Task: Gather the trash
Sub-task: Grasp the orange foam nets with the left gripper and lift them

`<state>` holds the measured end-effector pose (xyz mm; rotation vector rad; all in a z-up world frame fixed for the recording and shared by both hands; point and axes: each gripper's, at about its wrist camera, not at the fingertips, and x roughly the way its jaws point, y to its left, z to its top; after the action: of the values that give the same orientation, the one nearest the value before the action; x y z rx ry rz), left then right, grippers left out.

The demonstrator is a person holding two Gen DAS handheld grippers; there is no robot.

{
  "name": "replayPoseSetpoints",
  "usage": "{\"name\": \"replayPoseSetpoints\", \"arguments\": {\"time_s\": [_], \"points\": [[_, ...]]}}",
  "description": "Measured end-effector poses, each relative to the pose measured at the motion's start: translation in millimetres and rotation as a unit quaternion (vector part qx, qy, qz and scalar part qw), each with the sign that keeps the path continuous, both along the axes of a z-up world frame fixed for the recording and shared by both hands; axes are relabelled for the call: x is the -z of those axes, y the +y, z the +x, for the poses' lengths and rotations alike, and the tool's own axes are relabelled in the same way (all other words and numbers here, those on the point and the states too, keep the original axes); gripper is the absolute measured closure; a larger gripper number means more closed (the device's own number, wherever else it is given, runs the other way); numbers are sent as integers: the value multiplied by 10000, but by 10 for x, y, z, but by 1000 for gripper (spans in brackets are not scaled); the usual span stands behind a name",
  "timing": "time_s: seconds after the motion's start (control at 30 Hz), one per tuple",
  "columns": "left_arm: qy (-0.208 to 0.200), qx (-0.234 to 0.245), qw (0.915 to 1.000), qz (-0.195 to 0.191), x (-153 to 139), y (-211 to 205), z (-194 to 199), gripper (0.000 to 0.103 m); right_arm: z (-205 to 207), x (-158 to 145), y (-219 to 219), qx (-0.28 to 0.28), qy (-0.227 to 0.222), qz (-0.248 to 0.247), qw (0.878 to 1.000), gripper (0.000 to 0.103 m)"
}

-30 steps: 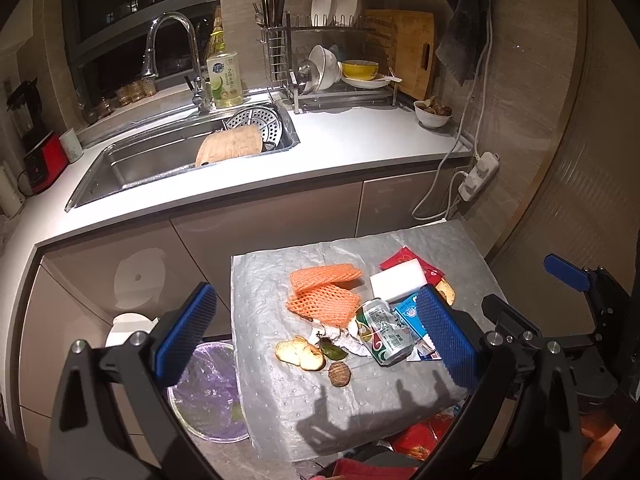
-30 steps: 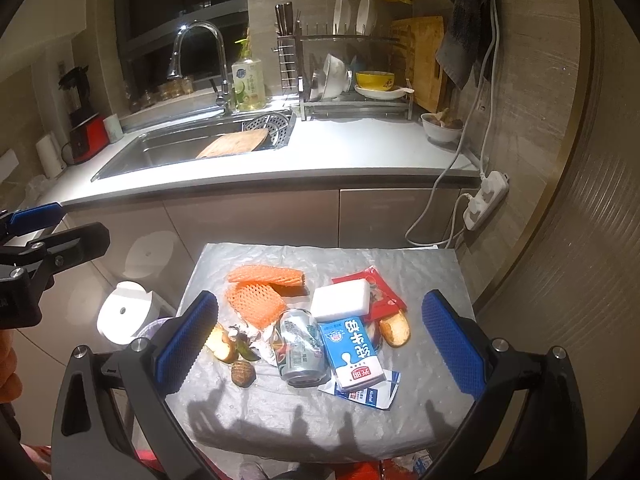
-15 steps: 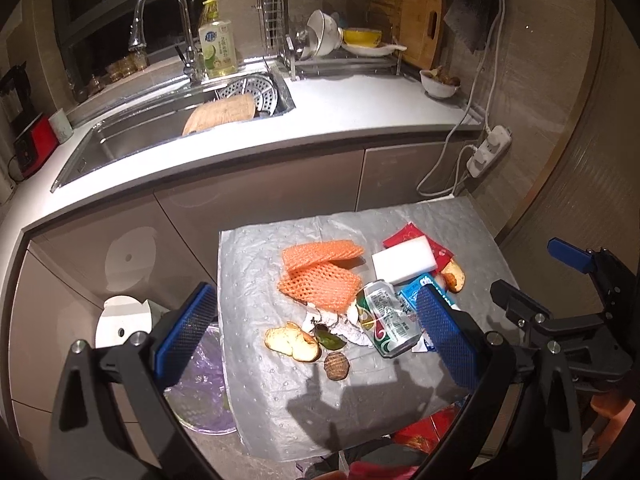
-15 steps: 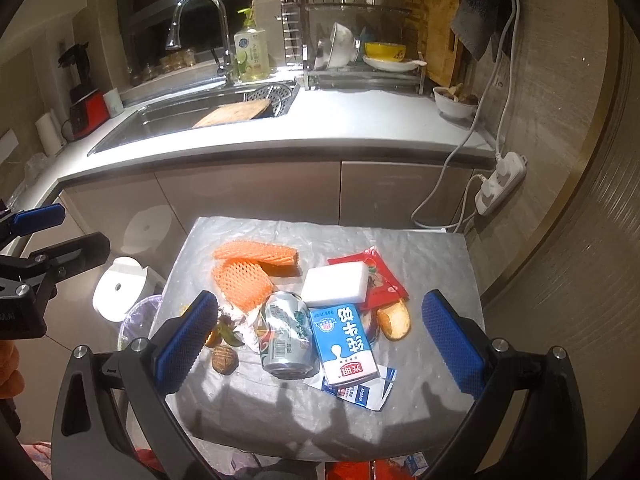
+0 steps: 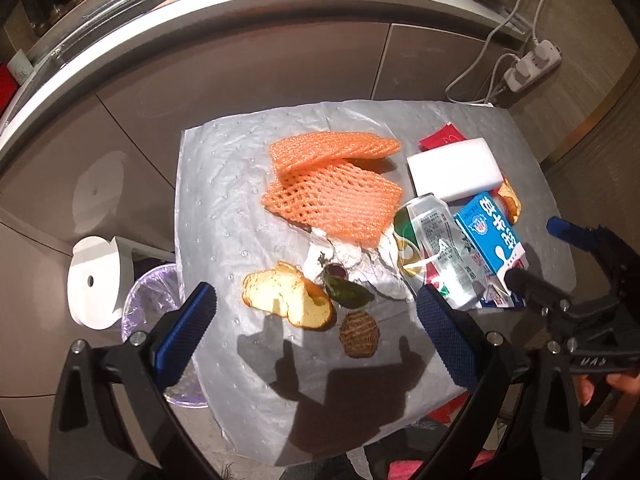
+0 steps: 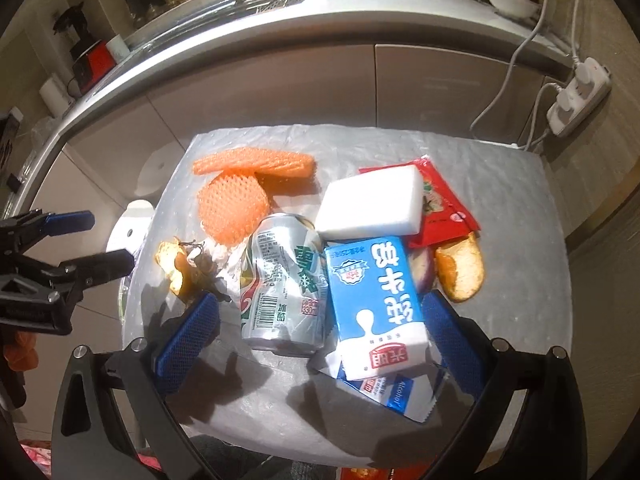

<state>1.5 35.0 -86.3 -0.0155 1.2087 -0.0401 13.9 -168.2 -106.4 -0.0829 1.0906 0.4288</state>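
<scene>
A: Between the right gripper's (image 6: 316, 332) blue, cross-hatched pads (image 6: 188, 340), what colours show?

B: A silver can (image 6: 282, 280) with green lettering and a red-green swirl, and a blue-and-white carton (image 6: 374, 300) with a red label.

A: Beyond them?

B: A plain white block (image 6: 370, 202) over a red packet (image 6: 444, 200), and two orange foam nets (image 6: 232, 206) with a diamond mesh.

A: Ahead of the left gripper (image 5: 316, 334)?

B: A pale, brown-edged bread slice (image 5: 286, 300), a brown ridged lump (image 5: 359, 334), all on grey dimpled sheeting (image 5: 220, 208).
</scene>
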Motion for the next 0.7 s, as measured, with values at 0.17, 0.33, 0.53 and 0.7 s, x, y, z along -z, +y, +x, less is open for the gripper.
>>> {"name": "replayPoseSetpoints", "arguments": {"time_s": [0.17, 0.33, 0.53, 0.7], "points": [[122, 246, 9989, -370, 102, 7, 555, 7, 67, 143, -35, -60, 233, 55, 9997, 2], [267, 184, 9954, -899, 278, 57, 1083, 7, 161, 186, -162, -43, 378, 107, 9992, 2], [330, 529, 9966, -537, 492, -99, 1344, 7, 300, 225, -229, 5, 470, 149, 9988, 2], [489, 697, 9960, -277, 665, -178, 1460, 48, 401, 266, -257, 28, 513, 180, 9985, 2]]}}
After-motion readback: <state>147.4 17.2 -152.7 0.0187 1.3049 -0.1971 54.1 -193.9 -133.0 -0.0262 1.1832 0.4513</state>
